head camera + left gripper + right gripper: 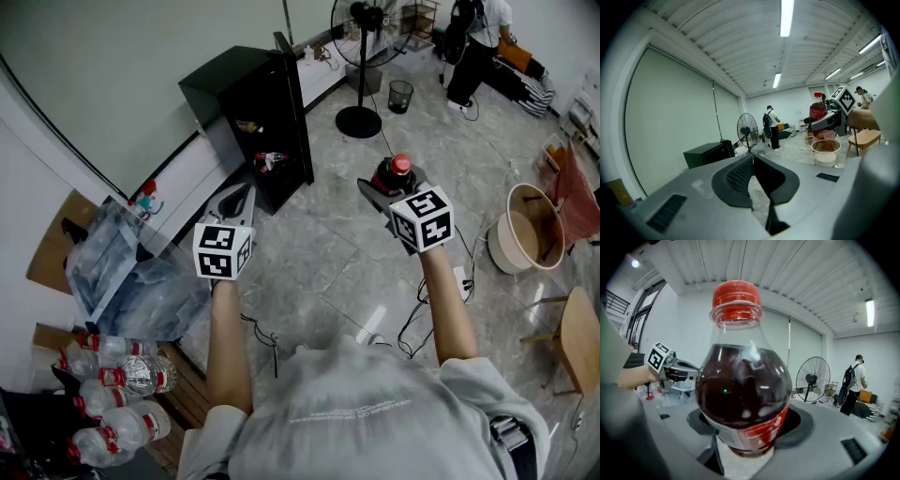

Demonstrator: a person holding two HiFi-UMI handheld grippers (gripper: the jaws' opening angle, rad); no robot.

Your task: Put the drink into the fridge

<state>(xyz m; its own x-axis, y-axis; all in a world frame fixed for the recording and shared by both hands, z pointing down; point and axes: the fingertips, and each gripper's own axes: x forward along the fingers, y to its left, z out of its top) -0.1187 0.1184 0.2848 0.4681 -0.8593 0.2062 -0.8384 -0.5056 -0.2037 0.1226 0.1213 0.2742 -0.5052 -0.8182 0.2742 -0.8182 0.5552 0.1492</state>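
Note:
The drink is a cola bottle (743,394) with a red cap (399,166) and a red label. My right gripper (387,187) is shut on its lower body and holds it upright above the floor. The black mini fridge (246,103) stands against the wall ahead, its door (293,108) swung open, with small items on its shelves. My left gripper (237,199) hovers just in front of the fridge, left of the bottle, jaws shut with nothing in them (752,159). In the left gripper view the bottle (817,110) and the fridge (708,152) both show.
A standing fan (361,56) and a small bin (400,94) stand past the fridge. A clear plastic bag (131,272) and several water bottles (112,394) lie at the left. A round tub (530,225), a wooden stool (577,337) and floor cables (422,300) are at the right. A person (473,42) stands far back.

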